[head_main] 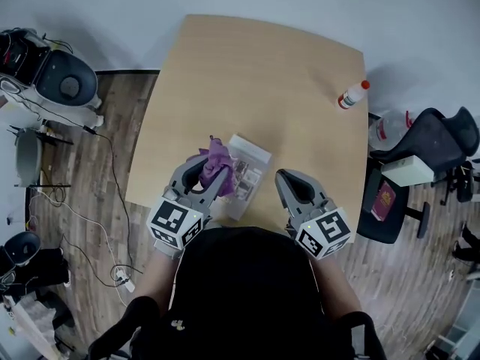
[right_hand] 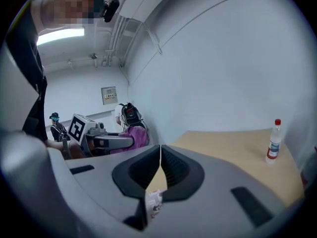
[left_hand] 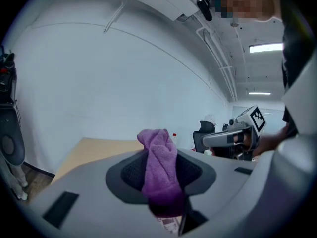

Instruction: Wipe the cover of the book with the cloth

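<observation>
Book [head_main: 249, 174]: lies flat on the wooden table [head_main: 255, 73], centre of the near edge.
Left gripper [head_main: 208, 172]: jaws pinch the purple cloth [head_main: 217, 159] over the book's left part; contact cannot be told.
Right gripper [head_main: 286, 178]: jaws pressed together, empty, just right of the book.
Bottle [head_main: 352, 95]: far right, well apart.
Handling: likely best to press the cloth flat and sweep across the cover lightly, with the right gripper steadying the book's edge against sliding.

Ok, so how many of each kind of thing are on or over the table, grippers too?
Cloth: 1
Book: 1
Bottle: 1
Grippers: 2, the left gripper and the right gripper
Total: 5
</observation>
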Tool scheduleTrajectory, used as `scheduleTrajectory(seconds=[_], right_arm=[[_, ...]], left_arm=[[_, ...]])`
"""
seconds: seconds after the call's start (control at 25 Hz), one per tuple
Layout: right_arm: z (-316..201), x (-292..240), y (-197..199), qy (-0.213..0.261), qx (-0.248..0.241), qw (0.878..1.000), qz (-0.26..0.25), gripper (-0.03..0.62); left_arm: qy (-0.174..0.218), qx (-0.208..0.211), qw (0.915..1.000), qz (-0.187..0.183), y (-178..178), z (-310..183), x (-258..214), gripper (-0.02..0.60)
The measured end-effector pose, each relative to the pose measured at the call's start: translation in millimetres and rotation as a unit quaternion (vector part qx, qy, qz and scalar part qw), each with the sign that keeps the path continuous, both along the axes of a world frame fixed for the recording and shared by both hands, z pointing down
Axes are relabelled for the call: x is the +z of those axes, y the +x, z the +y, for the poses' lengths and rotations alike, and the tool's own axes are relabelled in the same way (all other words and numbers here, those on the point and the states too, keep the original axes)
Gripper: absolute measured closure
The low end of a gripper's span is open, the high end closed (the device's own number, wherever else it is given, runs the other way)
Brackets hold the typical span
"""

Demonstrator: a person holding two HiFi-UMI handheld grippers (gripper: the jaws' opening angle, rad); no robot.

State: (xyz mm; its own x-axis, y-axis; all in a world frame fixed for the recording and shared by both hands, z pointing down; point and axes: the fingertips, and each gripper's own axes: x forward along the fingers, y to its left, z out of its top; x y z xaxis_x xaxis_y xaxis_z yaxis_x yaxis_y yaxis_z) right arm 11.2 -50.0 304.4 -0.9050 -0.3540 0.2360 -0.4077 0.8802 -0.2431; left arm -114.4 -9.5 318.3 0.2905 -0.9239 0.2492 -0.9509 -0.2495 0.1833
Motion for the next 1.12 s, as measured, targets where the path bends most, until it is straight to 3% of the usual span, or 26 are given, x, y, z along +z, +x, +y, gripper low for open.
scheduleTrajectory(seconds=[0.4,0.68,1.12], right_arm=[[5,-44,-8,0.050,-0.020,0.998,-0.026,0.563],[11,-49,-10,0.075,-0.030,0.996,-0.024,0.563],[8,-45,-10,0.072,-0.018,0.997,-0.025,0.563]], left_arm=[[0.055,-0.008,0.9984,-0.011,1,4,-44,0.431],[0.065,-0.010,0.9978,-0.005,2,5,-48,0.431],[0.059,-0.006,0.9982,-0.006,0,5,-46,0.431]])
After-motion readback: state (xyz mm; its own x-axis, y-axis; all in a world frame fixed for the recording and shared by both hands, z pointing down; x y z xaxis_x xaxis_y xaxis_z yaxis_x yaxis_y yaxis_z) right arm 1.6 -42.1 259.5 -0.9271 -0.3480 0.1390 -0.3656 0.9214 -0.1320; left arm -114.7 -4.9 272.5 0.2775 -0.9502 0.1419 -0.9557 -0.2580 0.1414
